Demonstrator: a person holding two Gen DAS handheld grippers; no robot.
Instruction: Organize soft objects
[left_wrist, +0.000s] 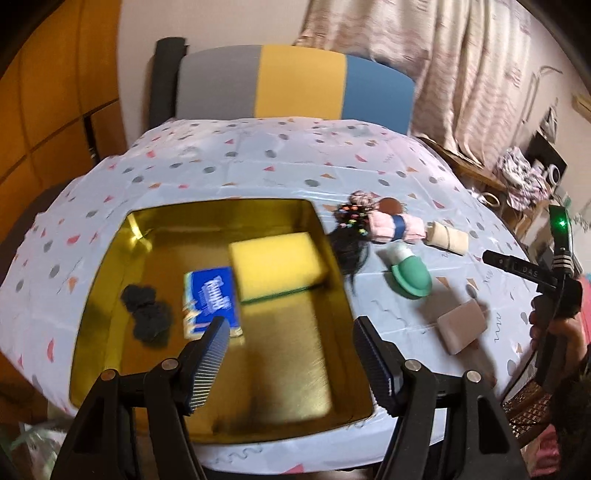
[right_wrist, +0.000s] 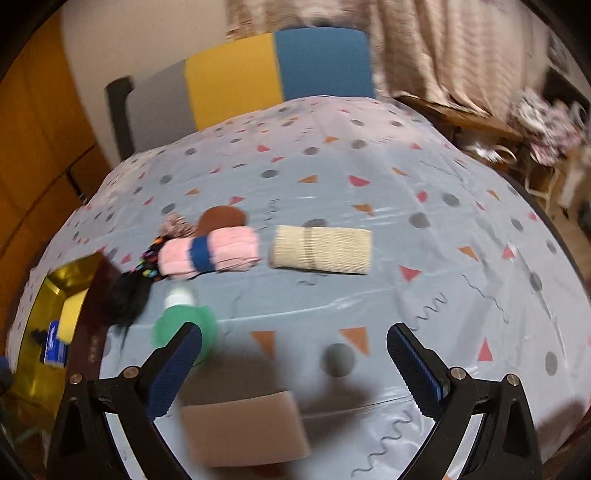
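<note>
My left gripper (left_wrist: 290, 325) hangs open and empty over a gold tin tray (left_wrist: 110, 258). In the tray lie a yellow sponge (left_wrist: 277, 266), a blue tissue packet (left_wrist: 212, 299) and a black scrunchie (left_wrist: 147, 312). My right gripper (right_wrist: 295, 332) is open above the table, with a pinkish-beige sponge block (right_wrist: 243, 428) lying under it near its left finger, untouched. Farther off lie a pink rolled towel with a blue band (right_wrist: 210, 254), a beige rolled cloth (right_wrist: 321, 249), a green brush (right_wrist: 184, 328) and a black hairpiece with coloured beads (right_wrist: 129, 295).
A patterned light-blue cloth (right_wrist: 406, 184) covers the table. A brown round pad (right_wrist: 221, 218) and a patterned scrunchie (right_wrist: 179, 225) sit behind the pink towel. A grey, yellow and blue chair back (left_wrist: 295, 81) stands at the far edge. A person's hand (left_wrist: 554, 328) shows at the right.
</note>
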